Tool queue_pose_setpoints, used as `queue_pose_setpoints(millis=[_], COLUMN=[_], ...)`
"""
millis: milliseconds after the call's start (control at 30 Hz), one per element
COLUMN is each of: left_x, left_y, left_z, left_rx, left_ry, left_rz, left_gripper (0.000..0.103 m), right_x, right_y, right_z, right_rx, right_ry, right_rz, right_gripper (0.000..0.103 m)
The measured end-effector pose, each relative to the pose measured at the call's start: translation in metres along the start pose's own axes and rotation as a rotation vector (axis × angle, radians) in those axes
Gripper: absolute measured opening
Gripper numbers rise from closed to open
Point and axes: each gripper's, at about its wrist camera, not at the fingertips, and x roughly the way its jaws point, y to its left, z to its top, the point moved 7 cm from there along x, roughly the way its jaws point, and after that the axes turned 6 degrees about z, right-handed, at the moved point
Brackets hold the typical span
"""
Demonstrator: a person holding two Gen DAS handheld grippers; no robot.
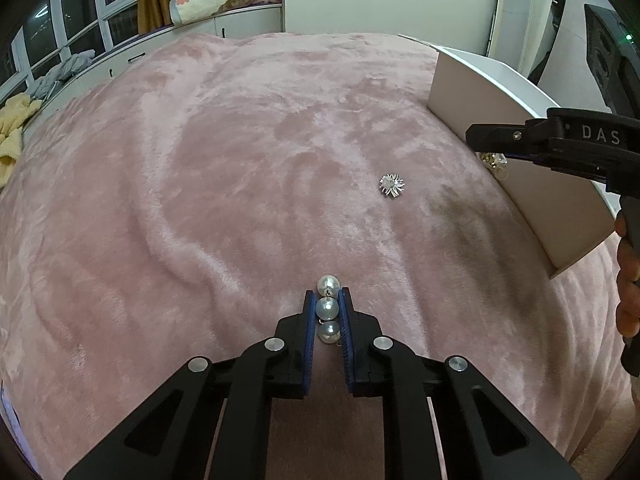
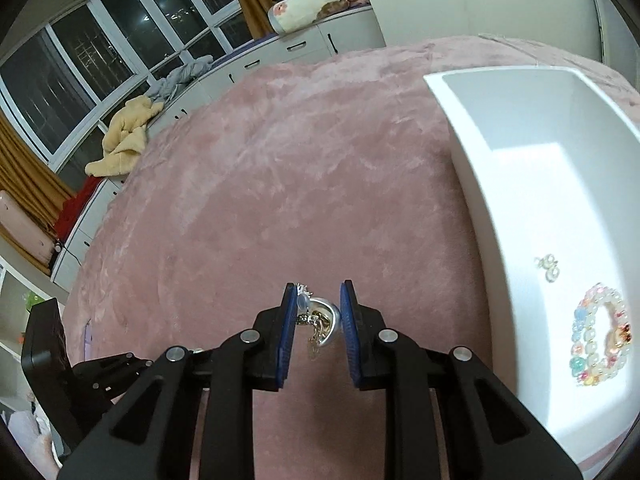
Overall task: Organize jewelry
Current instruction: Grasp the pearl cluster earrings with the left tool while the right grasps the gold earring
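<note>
Pearl strand pinched in left gripper, above pink plush bed cover. Silver earrings clamped in right gripper beside white box. Starburst brooch on cover. Dark windows beyond bed.

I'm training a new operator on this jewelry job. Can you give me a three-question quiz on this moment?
1. True or false: the left gripper is shut on a pearl strand.
2. Where does the beaded bracelet lie? A) on the blanket B) in the white box C) between fingers
3. What lies loose on the pink blanket?

Key: 1 true. 2 B. 3 a silver brooch.
</note>
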Motion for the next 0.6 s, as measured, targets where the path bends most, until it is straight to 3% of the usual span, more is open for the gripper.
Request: queue_pose_setpoints(millis=[233,600], left_x=[-0.016,-0.024], left_y=[0.002,0.002], left_z=[0.004,-0.004], left_rx=[-0.002,0.012], left_ry=[-0.024,-0.018], left_rz=[0.0,0.003], left_gripper=[0.016,0.016], right_x=[-0.013,0.015], right_y=[0.014,0.045], right_z=[0.002,-0.038], right_rx=[-0.035,-0.165], right_ry=[-0.001,0.088], right_rz=[0.013,-0.041], right_gripper=[0.023,0.027])
